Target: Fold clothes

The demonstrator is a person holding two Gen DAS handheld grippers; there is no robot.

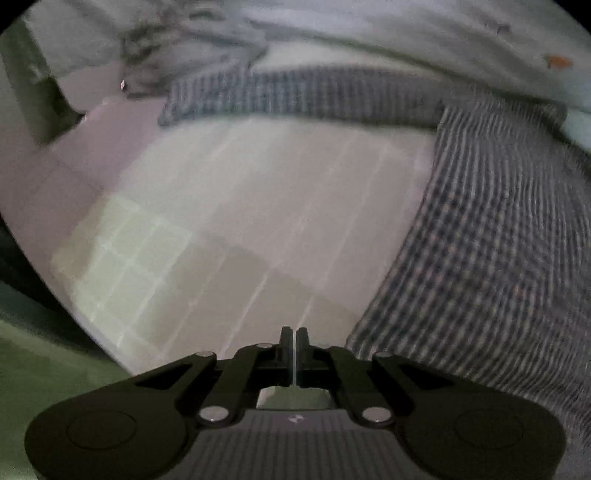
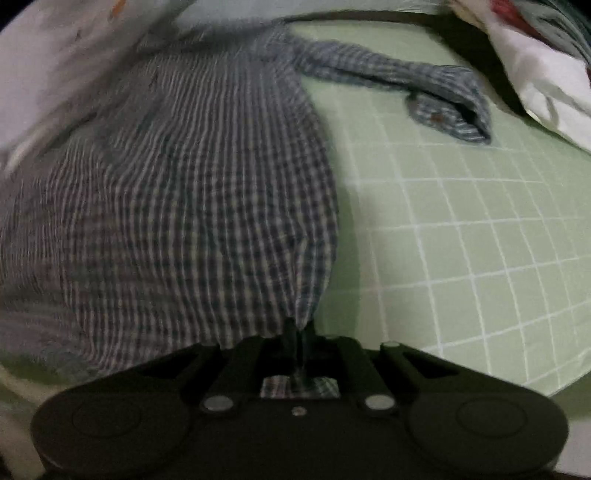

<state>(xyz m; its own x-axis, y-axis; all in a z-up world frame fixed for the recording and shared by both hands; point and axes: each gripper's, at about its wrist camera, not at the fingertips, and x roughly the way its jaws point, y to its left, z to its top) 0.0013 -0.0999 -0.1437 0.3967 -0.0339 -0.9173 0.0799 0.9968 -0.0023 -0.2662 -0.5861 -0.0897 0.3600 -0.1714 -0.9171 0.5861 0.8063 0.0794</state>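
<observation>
I have two tools in play, one in each hand, and one checked shirt (image 2: 192,192) to fold. It lies spread on the bed sheet (image 2: 461,229), a pale green sheet with a white grid. My right tool (image 2: 301,332) has its two fingers drawn together on the shirt's lower right edge, where the cloth bunches into a small peak between the pads, and a scrap of the same check shows below them. From that side I count one sleeve (image 2: 399,77) running out to the right across the sheet, ending in one cuff (image 2: 450,110) with one small button; the picture is blurred, so I cannot make out finer detail. My left tool (image 1: 294,338) has its fingers together too, with only a thin bright line between them; whether any cloth is pinched there I cannot tell. It hangs over bare sheet (image 1: 229,206), with the shirt's body (image 1: 491,251) just to its right and a second sleeve (image 1: 295,94) stretched across the top of that view. Beyond the shirt lies one pale printed cloth (image 1: 424,33), and in the right view one white bundle (image 2: 543,77) sits at the upper right corner, near the cuff but apart from it.
</observation>
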